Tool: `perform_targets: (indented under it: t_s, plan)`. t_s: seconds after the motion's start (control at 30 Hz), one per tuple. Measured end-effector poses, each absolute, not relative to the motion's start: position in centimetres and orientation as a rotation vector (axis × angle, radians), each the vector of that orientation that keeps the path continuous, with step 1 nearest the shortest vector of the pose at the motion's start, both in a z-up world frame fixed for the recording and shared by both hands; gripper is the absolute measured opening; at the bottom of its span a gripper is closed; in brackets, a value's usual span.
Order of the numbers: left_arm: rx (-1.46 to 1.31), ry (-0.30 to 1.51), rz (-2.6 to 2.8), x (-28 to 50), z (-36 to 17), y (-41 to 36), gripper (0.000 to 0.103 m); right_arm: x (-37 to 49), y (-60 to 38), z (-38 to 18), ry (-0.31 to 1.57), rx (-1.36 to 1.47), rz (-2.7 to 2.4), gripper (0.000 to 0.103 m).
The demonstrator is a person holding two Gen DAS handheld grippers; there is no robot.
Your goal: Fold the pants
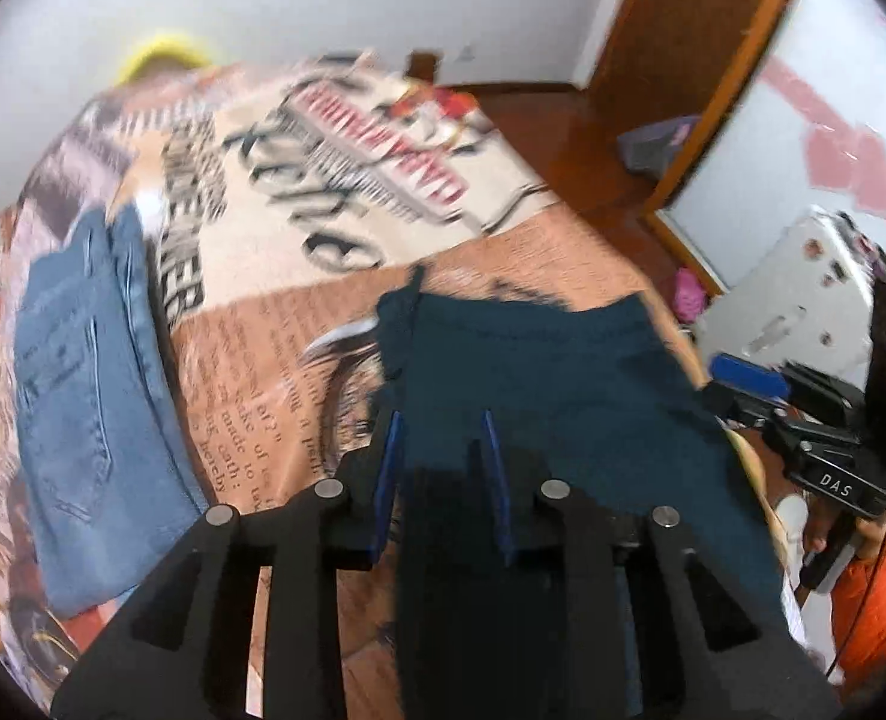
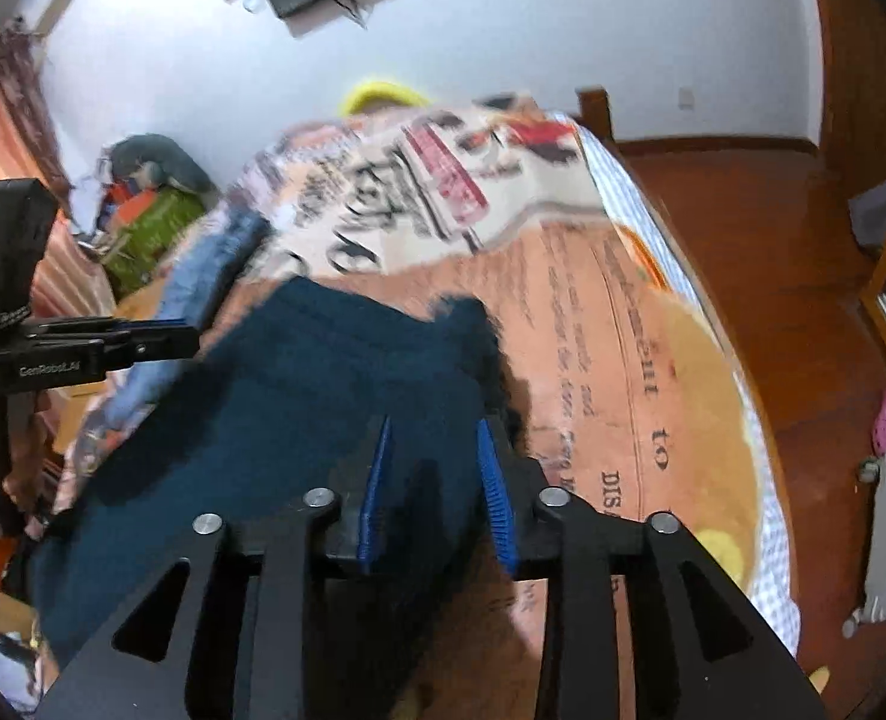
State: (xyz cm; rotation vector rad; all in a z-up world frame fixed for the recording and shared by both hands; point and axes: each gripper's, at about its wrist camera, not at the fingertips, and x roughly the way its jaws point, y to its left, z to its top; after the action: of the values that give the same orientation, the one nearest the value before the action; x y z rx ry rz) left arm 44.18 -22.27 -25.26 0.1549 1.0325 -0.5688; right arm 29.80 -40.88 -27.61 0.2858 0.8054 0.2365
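The dark teal pants (image 1: 538, 372) lie on the bed's printed cover (image 1: 335, 228), at the near side of the bed, their far edge bunched with a small tab of cloth sticking up at about eleven o'clock of the garment. Both claws sit low over the near part of the cloth. The left claw (image 1: 443, 468) has its blue pads (image 1: 390, 474) parted with teal cloth showing between them; the right claw (image 2: 437, 480) likewise stands parted over the pants' right edge (image 2: 478, 348). In neither view can I tell whether the pads actually press the fabric, so a grip is unsure.

My worry: if either claw lifts with only a loose pinch or a single layer, the cloth may slip out and the fold come out crooked. With one side held better than the other, the garment would skew. The bed's cover is soft, and a claw could catch it along with the pants.

Folded blue jeans (image 1: 83, 372) lie at nine o'clock of the pants, well apart.

Readable writing: "DAS" on the other claw's body in the left wrist view, "GenRobot.AI" in the right wrist view, and on the cover "to" and part-words such as "hereby"; the large script is too blurred.
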Motion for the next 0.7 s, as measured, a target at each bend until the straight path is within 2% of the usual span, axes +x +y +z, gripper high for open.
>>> perform_targets:
  t_s: [0.07, 0.23, 0.33, 0.6, 0.7]
  plan:
    - [0.202, 1.005, -0.628, 41.9, -24.4, -23.3, 0.027, 28.9, -39.9, -26.2, 0.769, 0.270, 0.274, 0.047]
    - [0.309, 1.052, -0.687, 38.0, -27.5, -25.5, 0.039, 28.4, -36.1, -27.5, 0.827, 0.237, 0.359, 0.048]
    - [0.352, 1.156, -0.657, 37.6, -31.8, -25.4, 0.039, 28.9, -34.5, -30.8, 0.943, 0.205, 0.365, 0.048]
    - [0.327, 1.083, -0.628, 34.4, -29.6, -21.5, 0.041, 24.0, -34.4, -29.9, 0.945, 0.175, 0.361, 0.048]
    - [0.285, 1.047, -0.609, 32.6, -28.3, -18.9, 0.051, 21.6, -34.5, -30.2, 0.962, 0.162, 0.348, 0.048]
